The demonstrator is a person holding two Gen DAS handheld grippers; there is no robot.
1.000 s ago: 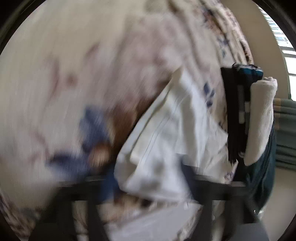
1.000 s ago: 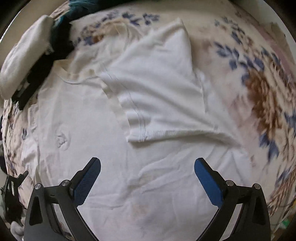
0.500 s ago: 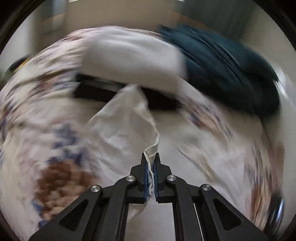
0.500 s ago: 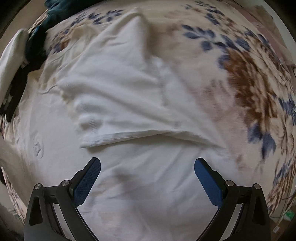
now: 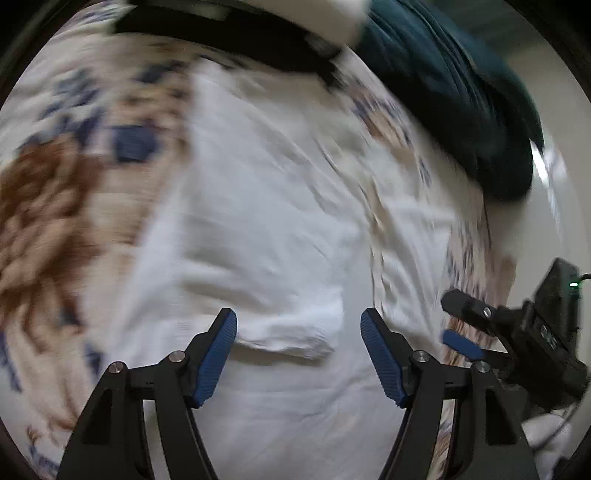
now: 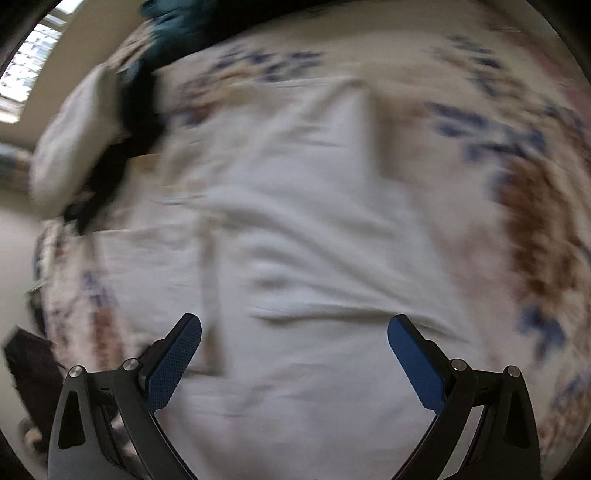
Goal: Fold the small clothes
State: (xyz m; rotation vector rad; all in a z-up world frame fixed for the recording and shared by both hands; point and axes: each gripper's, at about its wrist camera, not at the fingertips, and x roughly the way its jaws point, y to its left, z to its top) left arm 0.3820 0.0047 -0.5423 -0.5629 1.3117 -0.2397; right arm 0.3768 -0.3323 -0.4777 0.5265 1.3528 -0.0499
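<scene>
White shirt [image 5: 280,206] lies partly folded on the floral bedspread [image 5: 48,206] under the left gripper [image 5: 298,350] and right gripper [image 6: 294,363], both wide open and empty (blurred views), so a shallow pinch could undo its folds.

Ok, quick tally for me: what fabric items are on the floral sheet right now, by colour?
White garment spread flat: 1
White rolled item at the far edge: 1
Black item beside the roll: 1
Dark teal bundle: 1
Total: 4. Both views are blurred, so items tucked in the pile could be missed.
</scene>
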